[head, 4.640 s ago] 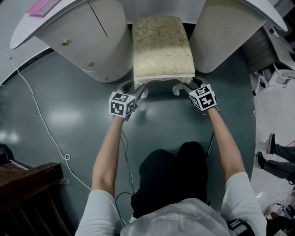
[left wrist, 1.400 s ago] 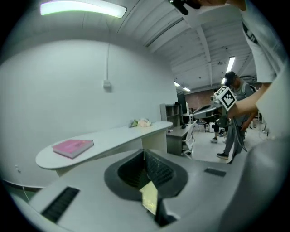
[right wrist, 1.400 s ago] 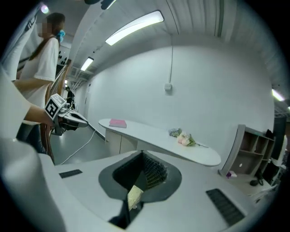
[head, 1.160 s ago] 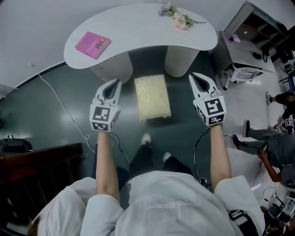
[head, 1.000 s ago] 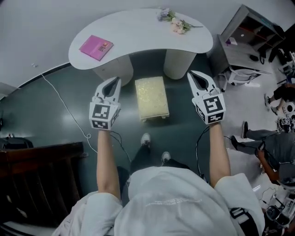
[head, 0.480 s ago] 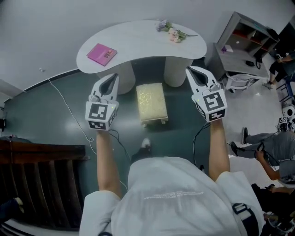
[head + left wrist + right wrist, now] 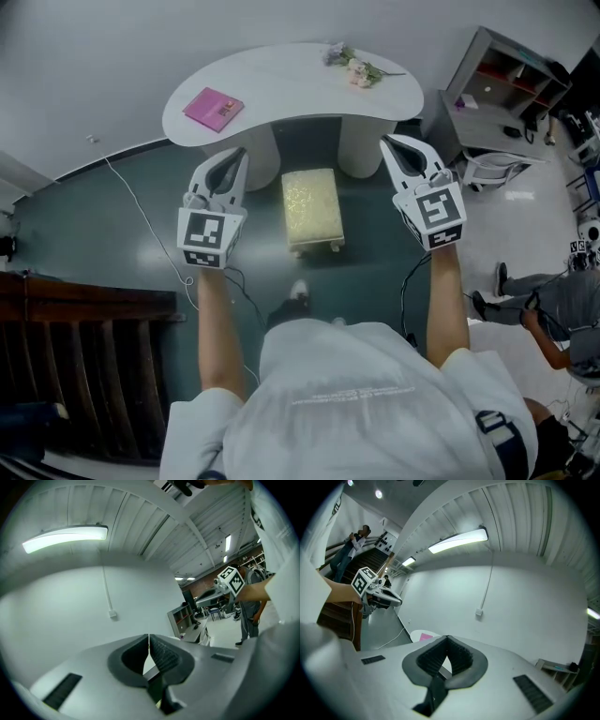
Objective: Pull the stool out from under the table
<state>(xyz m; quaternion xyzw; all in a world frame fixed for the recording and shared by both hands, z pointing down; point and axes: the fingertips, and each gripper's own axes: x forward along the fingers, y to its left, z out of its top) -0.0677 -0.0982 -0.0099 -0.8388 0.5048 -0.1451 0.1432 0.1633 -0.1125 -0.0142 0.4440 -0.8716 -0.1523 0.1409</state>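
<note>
Meeting tip to tip on nothing, the fingers (image 7: 161,654) of the left gripper (image 7: 240,153) and of the right gripper (image 7: 385,142) are closed, both raised in the air. Between them, at the desk's (image 7: 291,84) 6 o'clock, the stool (image 7: 312,208) stands on the floor (image 7: 112,244), out from under the desktop.

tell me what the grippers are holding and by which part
Nothing: the left gripper and right gripper are both shut and empty, apart from the stool.

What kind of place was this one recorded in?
Probably a staged set inside a workshop hall: a white table and stool stand beside a grey shelf unit, under a ribbed ceiling.
</note>
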